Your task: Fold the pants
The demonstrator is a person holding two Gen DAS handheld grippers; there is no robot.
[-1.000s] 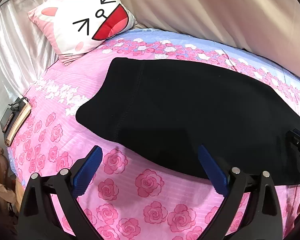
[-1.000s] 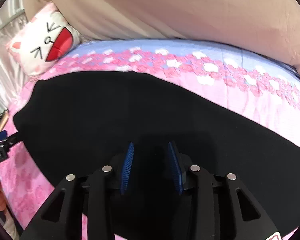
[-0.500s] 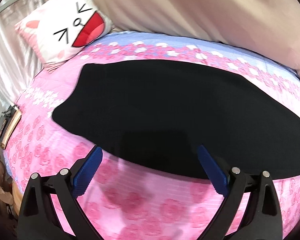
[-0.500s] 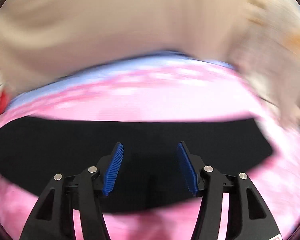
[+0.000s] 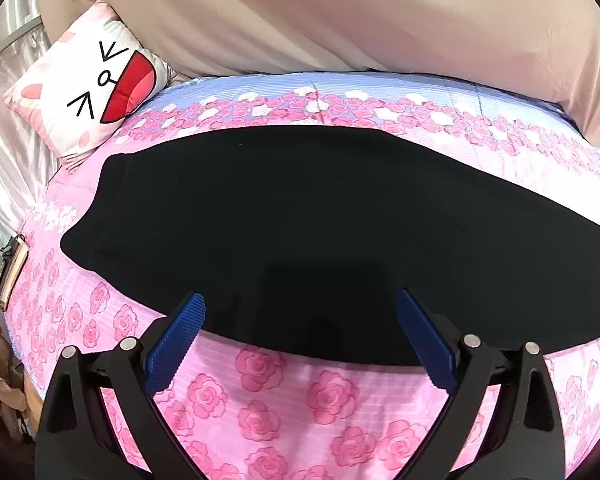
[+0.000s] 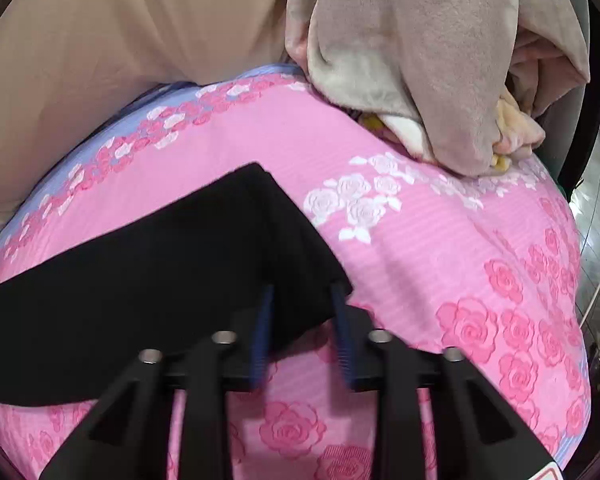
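Lying flat on the bed point(image 5: 284, 384), the limp black pants point(image 5: 300, 224) suit a hem-corner pinch; right tool point(image 6: 302, 300) half-spread there, left tool point(image 5: 300, 320) wide apart.

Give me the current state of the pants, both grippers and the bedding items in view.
Pants: flat along the bed.
Left gripper: open, at the near edge.
Right gripper: open, straddling the hem corner.
Cat pillow: propped at the head.
Grey blanket: bunched at the foot.
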